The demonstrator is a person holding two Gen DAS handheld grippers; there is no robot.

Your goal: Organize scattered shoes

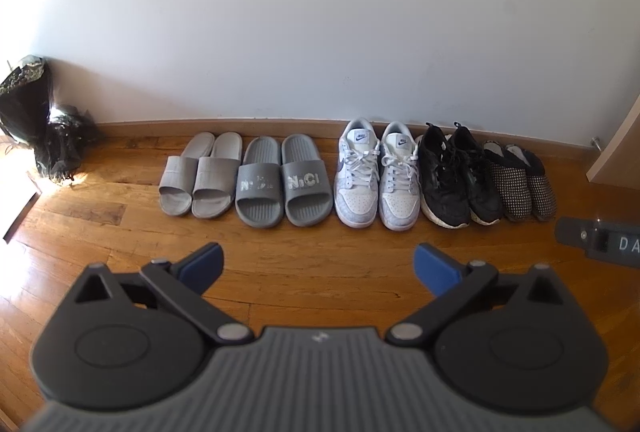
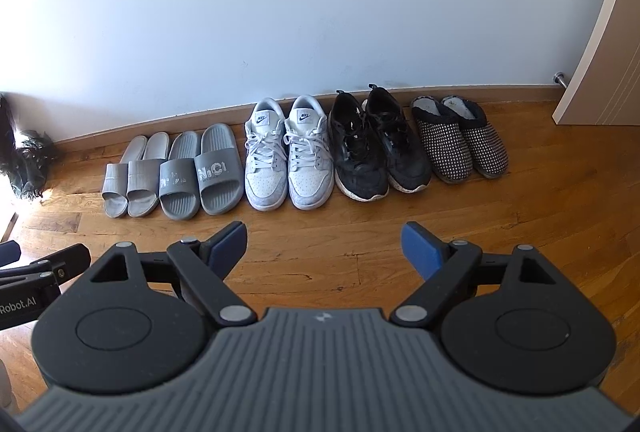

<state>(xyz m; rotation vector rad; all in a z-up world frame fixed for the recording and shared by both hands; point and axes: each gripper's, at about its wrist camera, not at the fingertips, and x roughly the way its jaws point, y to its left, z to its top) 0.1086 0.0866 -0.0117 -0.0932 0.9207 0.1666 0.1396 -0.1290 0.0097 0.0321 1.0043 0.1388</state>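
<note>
Fingers of the left gripper (image 1: 318, 268) stand wide apart with nothing between them, blue pads (image 1: 202, 264) showing at the lower middle of the left wrist view; the right gripper (image 2: 324, 248) likewise has its fingers spread, clamped on nothing, above bare wooden floor (image 2: 320, 232).

Five pairs of shoes sit in one row across the middle of both frames, heels toward the baseboard of the white wall (image 1: 320, 12), toes toward the cameras. From left to right: pale grey slides (image 1: 198, 176) with ribbed straps; darker grey slides (image 1: 282, 184) with worn white lettering on the straps; white and light grey lace-up sneakers (image 1: 374, 180) with a dark logo on the tongue; black sneakers (image 1: 458, 180) with white soles; and dark slippers (image 1: 520, 184) dotted white with a pale lining. Each pair lies side by side, and neighbouring pairs are just beside or touching one another.

At the far left of the left wrist view a dark crumpled bundle (image 1: 36, 120) leans in the corner. A pale door (image 2: 600, 32) edge fills the upper right of the right wrist view.
</note>
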